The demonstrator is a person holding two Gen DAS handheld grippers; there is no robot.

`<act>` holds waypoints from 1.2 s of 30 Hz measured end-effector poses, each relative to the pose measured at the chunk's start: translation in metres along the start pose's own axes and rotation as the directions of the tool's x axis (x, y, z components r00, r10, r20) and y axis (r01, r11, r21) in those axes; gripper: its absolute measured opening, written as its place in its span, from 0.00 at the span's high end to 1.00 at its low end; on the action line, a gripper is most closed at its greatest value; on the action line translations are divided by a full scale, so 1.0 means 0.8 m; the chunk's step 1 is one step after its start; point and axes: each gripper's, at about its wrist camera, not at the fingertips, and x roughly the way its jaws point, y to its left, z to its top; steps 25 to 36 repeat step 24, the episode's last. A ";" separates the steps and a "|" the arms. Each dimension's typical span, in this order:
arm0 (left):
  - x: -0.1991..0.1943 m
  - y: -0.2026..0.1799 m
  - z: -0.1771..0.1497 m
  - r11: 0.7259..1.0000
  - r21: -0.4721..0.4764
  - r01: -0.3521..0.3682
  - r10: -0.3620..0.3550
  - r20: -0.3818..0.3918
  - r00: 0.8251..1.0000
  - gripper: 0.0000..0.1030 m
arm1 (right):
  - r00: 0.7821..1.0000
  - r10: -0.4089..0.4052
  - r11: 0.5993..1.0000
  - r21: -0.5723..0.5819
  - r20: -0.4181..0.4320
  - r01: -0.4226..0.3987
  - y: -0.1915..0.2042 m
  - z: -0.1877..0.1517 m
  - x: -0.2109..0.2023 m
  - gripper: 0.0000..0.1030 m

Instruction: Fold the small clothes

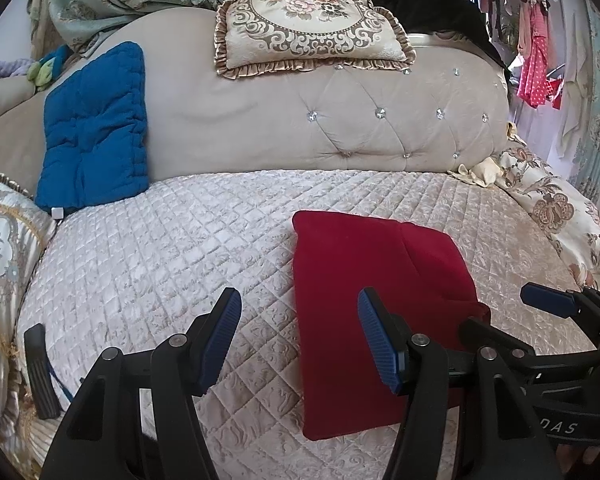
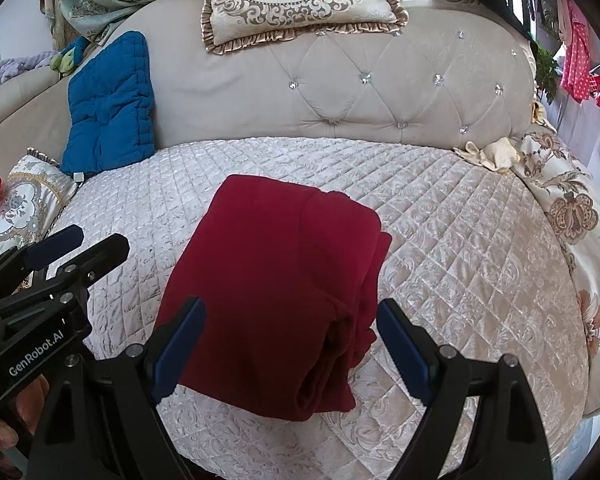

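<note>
Only the right wrist view shows the folded red garment (image 2: 276, 292) between the empty, spread right gripper (image 2: 292, 348), whereas the left gripper (image 1: 300, 340), likewise released, hovers beside it.

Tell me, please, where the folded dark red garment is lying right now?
The folded dark red garment lies on the quilted cream bedspread, centred in the right wrist view ahead of the open right gripper, right of the left gripper.

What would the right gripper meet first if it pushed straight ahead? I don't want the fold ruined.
Probably the folded red garment. It lies on the quilted bedspread directly ahead of the right gripper, whose open jaws frame its near end; height above it is unclear.
</note>
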 end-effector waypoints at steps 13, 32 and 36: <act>0.010 0.000 -0.001 1.000 -0.003 0.007 -0.007 -0.017 1.000 0.62 | 1.000 -0.005 1.000 0.003 -0.019 0.005 0.001 0.000 0.013 0.13; 0.023 0.006 -0.001 0.999 -0.015 0.034 -0.034 -0.028 0.999 0.62 | 0.999 0.002 1.000 0.004 -0.035 -0.001 -0.001 0.003 0.025 0.13; 0.023 0.006 -0.001 0.999 -0.015 0.034 -0.034 -0.028 0.999 0.62 | 0.999 0.002 1.000 0.004 -0.035 -0.001 -0.001 0.003 0.025 0.13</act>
